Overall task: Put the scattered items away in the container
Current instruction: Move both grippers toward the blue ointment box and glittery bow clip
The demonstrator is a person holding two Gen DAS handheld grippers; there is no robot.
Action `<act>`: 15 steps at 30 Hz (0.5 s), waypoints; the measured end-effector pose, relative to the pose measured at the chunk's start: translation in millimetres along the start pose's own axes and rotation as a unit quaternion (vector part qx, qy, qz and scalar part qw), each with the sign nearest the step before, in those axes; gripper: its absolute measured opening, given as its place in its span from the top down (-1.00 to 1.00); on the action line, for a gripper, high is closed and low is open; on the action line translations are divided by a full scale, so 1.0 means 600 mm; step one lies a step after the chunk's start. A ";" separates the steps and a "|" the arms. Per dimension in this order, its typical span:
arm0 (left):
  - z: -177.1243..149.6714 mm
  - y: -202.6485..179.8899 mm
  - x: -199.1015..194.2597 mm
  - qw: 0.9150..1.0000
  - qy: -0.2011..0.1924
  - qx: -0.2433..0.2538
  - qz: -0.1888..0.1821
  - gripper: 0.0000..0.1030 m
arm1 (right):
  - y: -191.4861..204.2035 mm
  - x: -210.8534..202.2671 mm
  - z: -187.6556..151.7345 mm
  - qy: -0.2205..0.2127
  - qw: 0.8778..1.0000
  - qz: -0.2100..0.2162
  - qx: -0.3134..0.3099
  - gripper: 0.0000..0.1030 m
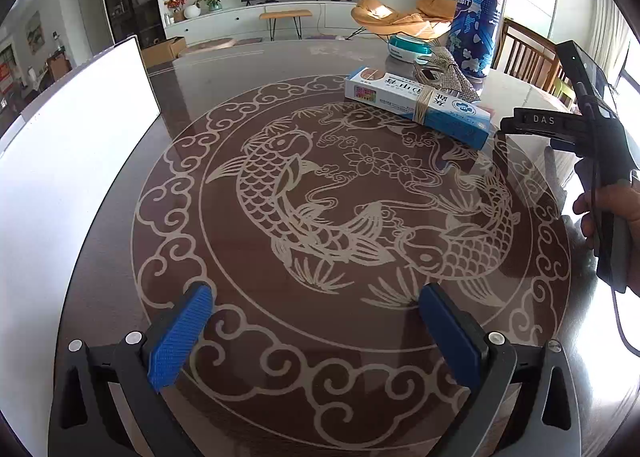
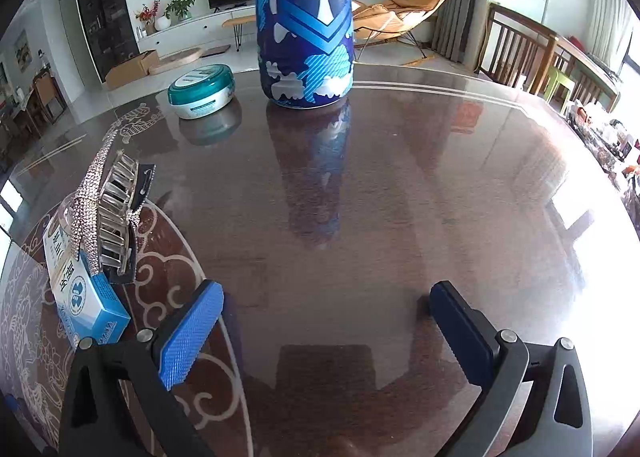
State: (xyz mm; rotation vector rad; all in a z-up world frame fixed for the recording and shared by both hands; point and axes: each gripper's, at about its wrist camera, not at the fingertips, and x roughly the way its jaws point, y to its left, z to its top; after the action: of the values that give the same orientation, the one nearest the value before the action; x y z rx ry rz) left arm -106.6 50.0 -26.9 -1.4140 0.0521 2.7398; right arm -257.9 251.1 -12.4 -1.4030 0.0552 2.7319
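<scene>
Right hand-held gripper (image 2: 324,331) jaws apart, empty, facing the blue drink bottle (image 2: 306,21) upright ahead; best to centre on its lower body and close squarely so it doesn't tip; left hand-held gripper (image 1: 316,333) also wide apart, empty; white container (image 1: 72,161) at left; toothpaste box (image 1: 416,105), rhinestone hair clip (image 2: 108,213), teal jar (image 2: 202,91) scattered; glossy glass counter (image 2: 400,185) with koi pattern, living room behind.
</scene>
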 end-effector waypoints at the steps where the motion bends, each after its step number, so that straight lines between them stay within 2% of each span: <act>1: 0.000 0.000 0.000 1.000 0.000 0.000 0.000 -1.00 | 0.019 -0.001 -0.001 -0.003 0.999 0.025 -0.020 -1.00; 3: 0.000 0.000 0.000 1.000 0.000 0.000 0.000 -1.00 | 0.060 -0.013 -0.013 -0.008 0.993 0.092 -0.067 -1.00; 5: 0.000 0.000 0.000 1.000 0.000 0.000 0.000 -1.00 | 0.096 -0.031 -0.037 -0.007 0.982 0.151 -0.117 -1.00; 7: 0.000 0.000 0.000 1.000 0.000 0.000 0.000 -1.00 | 0.121 -0.050 -0.067 -0.005 0.971 0.182 -0.157 -1.00; 8: 0.000 0.000 0.000 1.000 0.000 0.000 -0.001 -1.00 | 0.127 -0.057 -0.081 -0.004 0.969 0.177 -0.171 -1.00; 10: 0.000 -0.001 0.000 1.000 0.000 0.000 0.000 -1.00 | 0.128 -0.068 -0.110 0.000 0.972 0.138 -0.189 -1.00; 15: 0.000 -0.001 0.000 1.000 0.000 0.000 0.000 -1.00 | 0.088 -0.100 -0.161 0.001 0.981 0.111 -0.161 -1.00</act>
State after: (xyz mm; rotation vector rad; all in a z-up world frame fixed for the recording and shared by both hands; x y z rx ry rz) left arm -106.4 50.4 -26.8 -1.4138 0.0530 2.7404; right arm -149.0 189.6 -20.0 -1.5588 -0.2580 3.0299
